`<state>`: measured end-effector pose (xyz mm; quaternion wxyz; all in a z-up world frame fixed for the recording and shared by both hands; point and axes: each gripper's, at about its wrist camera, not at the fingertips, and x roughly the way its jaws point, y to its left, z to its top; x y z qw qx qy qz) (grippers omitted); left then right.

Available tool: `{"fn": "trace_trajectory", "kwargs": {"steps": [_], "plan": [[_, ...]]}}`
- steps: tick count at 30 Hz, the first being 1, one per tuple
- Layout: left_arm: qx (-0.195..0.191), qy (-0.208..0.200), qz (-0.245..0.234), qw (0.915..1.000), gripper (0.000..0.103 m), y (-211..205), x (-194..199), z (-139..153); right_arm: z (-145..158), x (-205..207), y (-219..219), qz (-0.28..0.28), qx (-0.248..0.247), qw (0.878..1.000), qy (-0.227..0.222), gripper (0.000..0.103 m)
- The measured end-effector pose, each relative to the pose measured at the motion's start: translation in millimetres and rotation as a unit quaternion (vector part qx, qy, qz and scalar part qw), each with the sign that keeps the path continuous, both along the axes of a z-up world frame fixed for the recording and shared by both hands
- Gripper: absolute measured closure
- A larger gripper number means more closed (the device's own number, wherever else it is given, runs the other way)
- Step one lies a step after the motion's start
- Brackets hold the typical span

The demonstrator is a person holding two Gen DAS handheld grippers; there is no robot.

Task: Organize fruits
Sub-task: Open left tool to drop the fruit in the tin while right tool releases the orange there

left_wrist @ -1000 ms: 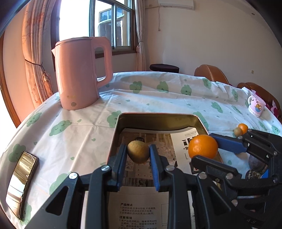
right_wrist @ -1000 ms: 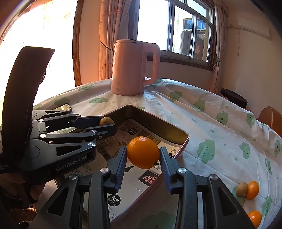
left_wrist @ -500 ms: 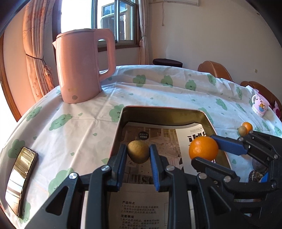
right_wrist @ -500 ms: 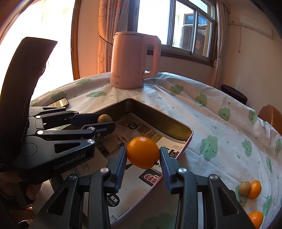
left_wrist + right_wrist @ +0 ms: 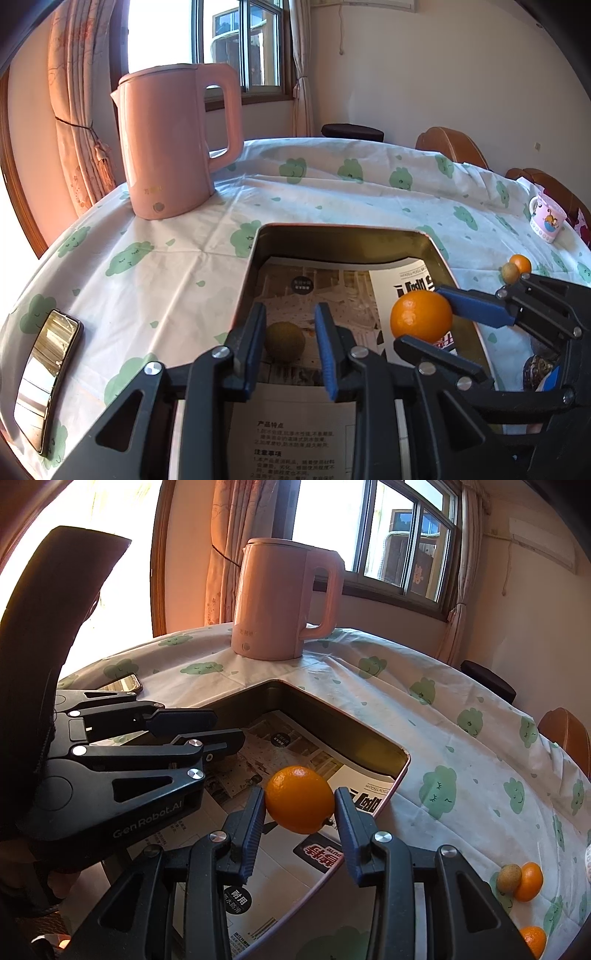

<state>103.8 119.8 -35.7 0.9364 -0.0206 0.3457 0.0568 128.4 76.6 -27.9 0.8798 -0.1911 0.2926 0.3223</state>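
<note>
My left gripper is open over the paper-lined metal tray. A small brown-green fruit lies on the tray's paper between and below its blue pads, with gaps on both sides. My right gripper is shut on an orange and holds it above the tray's right side. The orange also shows in the left wrist view. The left gripper shows at the left of the right wrist view.
A pink kettle stands behind the tray. A phone lies at the table's left edge. A small brown fruit and two oranges lie on the cloth to the right. A mug stands far right.
My left gripper has opened and let go of the small brown-green fruit, which now lies on the tray's paper. Both grippers have moved down and forward. The right still holds the orange.
</note>
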Motion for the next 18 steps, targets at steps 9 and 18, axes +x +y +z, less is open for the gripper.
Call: {"fn": "trace_trajectory", "kwargs": {"steps": [9, 18], "plan": [[0.018, -0.071, 0.010, 0.9972, 0.023, -3.7, -24.4, 15.6, 3.3, -7.9, 1.0, -0.015, -0.012, 0.999, -0.035, 0.035], [-0.020, -0.132, -0.008, 0.9910, 0.018, -24.7, -62.1, 35.2, 17.5, -32.3, -64.7, -0.077, 0.019, 0.995, -0.061, 0.032]]}}
